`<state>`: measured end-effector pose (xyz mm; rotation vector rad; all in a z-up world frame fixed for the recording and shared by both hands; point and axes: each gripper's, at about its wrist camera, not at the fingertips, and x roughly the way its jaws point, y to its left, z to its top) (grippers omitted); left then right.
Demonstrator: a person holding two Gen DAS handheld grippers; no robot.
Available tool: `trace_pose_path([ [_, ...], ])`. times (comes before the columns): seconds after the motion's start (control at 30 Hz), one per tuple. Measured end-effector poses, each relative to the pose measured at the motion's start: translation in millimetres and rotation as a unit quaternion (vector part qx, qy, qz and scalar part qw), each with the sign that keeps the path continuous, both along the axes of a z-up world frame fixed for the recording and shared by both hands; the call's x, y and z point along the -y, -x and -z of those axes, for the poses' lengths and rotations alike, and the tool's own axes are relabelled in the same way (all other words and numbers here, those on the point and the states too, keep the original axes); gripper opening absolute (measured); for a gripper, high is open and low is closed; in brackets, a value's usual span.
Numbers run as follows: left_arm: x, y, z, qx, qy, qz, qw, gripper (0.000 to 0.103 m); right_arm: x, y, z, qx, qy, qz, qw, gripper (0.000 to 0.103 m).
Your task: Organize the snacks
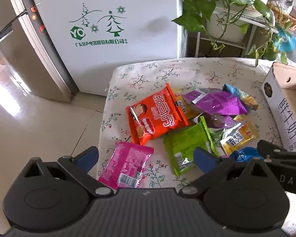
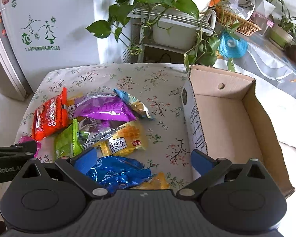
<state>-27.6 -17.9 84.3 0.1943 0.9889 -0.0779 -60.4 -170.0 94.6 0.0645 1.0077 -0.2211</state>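
Several snack packets lie in a heap on a floral cloth [image 1: 167, 73]: an orange packet [image 1: 157, 114], a pink one [image 1: 126, 165], a green one [image 1: 185, 148], a purple one [image 1: 217, 100], a yellow one [image 2: 126, 140] and a blue foil one [image 2: 118, 171]. My left gripper [image 1: 146, 158] hangs open above the pink and green packets, holding nothing. My right gripper [image 2: 144, 162] is open over the blue foil packet, also holding nothing. An open cardboard box [image 2: 227, 118] with nothing inside stands to the right of the heap.
A white fridge [image 1: 108, 29] stands behind the table on the left, over a tiled floor [image 1: 39, 128]. Potted trailing plants [image 2: 157, 4] on a white rack, a wicker basket [image 2: 236, 19] and a blue ribbon spool [image 2: 232, 45] are behind the box.
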Motion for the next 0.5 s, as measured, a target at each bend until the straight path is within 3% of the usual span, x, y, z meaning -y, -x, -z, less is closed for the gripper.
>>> trace_pose_path([
  [0.5,2.0,-1.0,5.1,-0.002,-0.005,-0.002,1.0000,0.100,-1.5,-1.0,2.5,0.004,0.008,-0.001,1.000,0.103],
])
